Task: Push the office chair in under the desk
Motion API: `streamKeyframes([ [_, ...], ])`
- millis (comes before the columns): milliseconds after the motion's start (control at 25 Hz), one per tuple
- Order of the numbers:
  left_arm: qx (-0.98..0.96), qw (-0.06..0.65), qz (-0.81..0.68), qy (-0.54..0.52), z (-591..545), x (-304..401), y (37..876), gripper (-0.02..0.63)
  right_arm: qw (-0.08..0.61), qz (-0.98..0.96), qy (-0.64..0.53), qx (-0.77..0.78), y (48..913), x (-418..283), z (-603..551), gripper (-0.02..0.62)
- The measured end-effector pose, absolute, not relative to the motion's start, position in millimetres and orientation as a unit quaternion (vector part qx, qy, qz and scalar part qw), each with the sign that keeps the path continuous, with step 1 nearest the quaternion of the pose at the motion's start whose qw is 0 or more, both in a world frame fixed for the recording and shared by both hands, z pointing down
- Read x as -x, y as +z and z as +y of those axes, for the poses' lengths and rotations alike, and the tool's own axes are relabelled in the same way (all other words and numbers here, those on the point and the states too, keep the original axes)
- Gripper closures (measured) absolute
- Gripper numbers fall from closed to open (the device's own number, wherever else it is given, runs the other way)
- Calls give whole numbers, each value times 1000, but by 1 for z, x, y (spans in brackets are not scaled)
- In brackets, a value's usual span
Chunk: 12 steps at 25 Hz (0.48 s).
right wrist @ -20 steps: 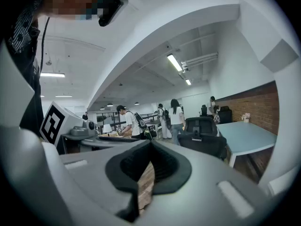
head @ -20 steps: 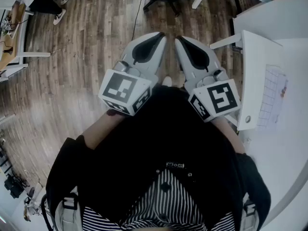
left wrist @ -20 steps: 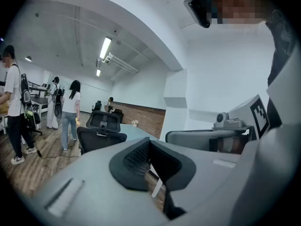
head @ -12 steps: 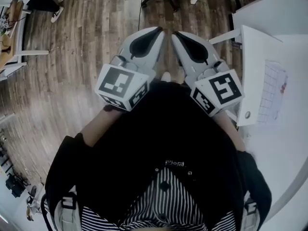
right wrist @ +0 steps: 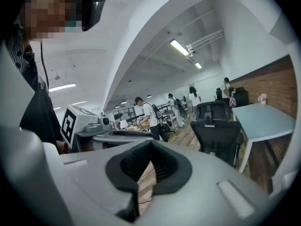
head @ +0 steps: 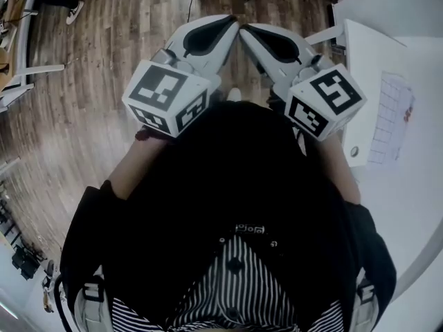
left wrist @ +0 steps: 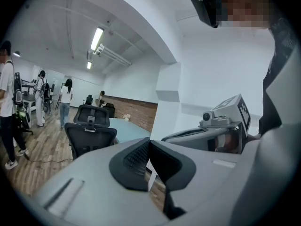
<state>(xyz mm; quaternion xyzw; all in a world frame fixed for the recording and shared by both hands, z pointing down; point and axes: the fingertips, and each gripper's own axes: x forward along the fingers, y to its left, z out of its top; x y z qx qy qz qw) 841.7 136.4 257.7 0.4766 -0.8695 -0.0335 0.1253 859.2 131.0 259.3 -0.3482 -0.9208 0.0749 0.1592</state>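
Left gripper [head: 230, 22] and right gripper [head: 248, 32] closed, empty — chair [right wrist: 216, 128] well ahead.
Head view: both grippers are pointing forward over the wooden floor [head: 104, 61], their tips nearly touching each other. Left gripper view: its jaws are meeting at the tips with nothing between them, and the black chair is standing beside a blue desk [left wrist: 128, 128]. Right gripper view: its jaws are also pressing together — the chair is standing just beside the desk, apart from both grippers.

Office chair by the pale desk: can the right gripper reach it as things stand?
Probably not yet. The office chair stands ahead of the right gripper, clear of its shut jaws. Only wood floor lies between, so stepping closer should do.
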Motion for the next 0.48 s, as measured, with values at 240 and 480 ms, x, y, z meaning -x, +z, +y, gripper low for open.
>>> streamKeyframes([
  [240,-465,114,-877,-17,103,-834,255,618,162,-921,94,342,258,-851,97,595],
  [480,-468,122,-875,-23,80,-841,266,618,174,-905,129,365,268,-858,74,595],
])
